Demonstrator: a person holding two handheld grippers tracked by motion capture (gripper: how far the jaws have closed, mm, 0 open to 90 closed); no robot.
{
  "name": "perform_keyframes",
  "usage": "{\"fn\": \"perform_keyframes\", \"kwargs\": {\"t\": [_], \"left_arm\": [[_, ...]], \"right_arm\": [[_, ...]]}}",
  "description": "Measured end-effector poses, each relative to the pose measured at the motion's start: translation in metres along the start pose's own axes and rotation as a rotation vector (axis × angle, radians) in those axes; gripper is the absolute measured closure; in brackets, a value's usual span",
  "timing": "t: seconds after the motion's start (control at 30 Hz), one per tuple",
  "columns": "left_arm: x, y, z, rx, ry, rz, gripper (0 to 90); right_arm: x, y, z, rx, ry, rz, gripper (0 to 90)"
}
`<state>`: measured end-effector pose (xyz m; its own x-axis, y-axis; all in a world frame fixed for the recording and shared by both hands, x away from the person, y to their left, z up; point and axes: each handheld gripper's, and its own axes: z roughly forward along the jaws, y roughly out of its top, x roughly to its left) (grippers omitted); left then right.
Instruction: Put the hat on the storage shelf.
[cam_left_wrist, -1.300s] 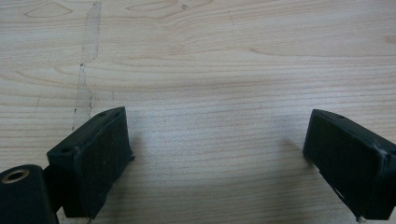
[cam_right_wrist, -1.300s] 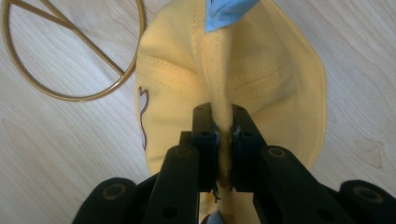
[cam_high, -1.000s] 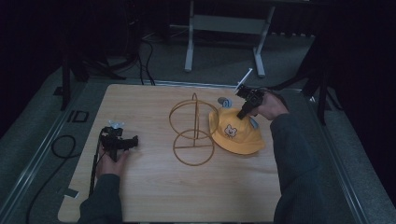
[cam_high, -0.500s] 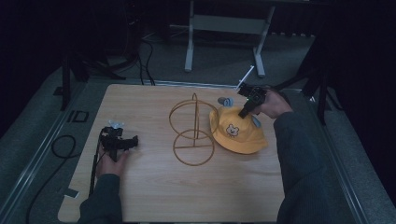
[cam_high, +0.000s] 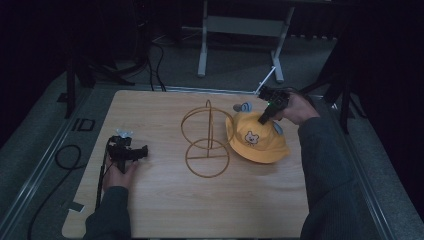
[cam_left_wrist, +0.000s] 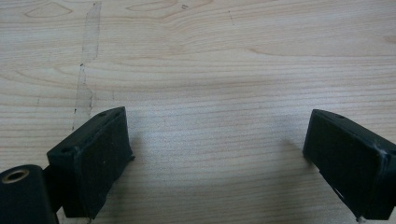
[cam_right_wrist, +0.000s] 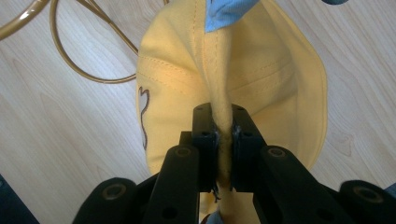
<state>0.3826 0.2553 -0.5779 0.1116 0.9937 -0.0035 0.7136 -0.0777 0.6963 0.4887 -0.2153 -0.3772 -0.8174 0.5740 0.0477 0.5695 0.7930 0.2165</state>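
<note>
On the wooden table (cam_high: 165, 215) seen from the high view, a yellow hat (cam_high: 260, 142) with a small bear face on its front lies toward the right side, just beside a gold wire stand (cam_high: 206, 142) made of hoops on a round base. The right gripper (cam_high: 264, 118) comes down onto the crown of the hat, with the person's hand behind it; the far side of the hat looks pulled up a little under the jaws, though the dim light makes that hard to judge. The left gripper (cam_high: 145, 151) lies low over the table's left side, well apart from hat and stand, held in the person's other hand.

From the left gripper view, the two black jaws stand wide apart over bare wood grain, with nothing between them.

From the right gripper view, the right gripper (cam_right_wrist: 223, 135) is clamped on a raised fold of the yellow hat (cam_right_wrist: 261, 79), the fabric pinched tight between the pads. A blue ear (cam_right_wrist: 226, 11) sticks out at the top, and part of the wire stand (cam_right_wrist: 70, 51) curves across the upper left.
</note>
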Motion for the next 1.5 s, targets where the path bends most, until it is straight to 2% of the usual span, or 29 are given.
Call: {"fn": "perform_keyframes", "kwargs": {"t": [0.4,0.73,1.5], "left_arm": [[0.0,0.0,0.0,0.0,0.0,0.0,7.3],[0.0,0.0,0.0,0.0,0.0,0.0,7.3],[0.0,0.0,0.0,0.0,0.0,0.0,7.3]], "right_arm": [[0.005,-0.001,-0.014,-0.011,-0.011,-0.019,83.2],[0.012,0.0,-0.029,-0.024,-0.018,-0.06,83.2],[0.018,0.002,-0.049,-0.051,-0.001,-0.105,83.3]]}}
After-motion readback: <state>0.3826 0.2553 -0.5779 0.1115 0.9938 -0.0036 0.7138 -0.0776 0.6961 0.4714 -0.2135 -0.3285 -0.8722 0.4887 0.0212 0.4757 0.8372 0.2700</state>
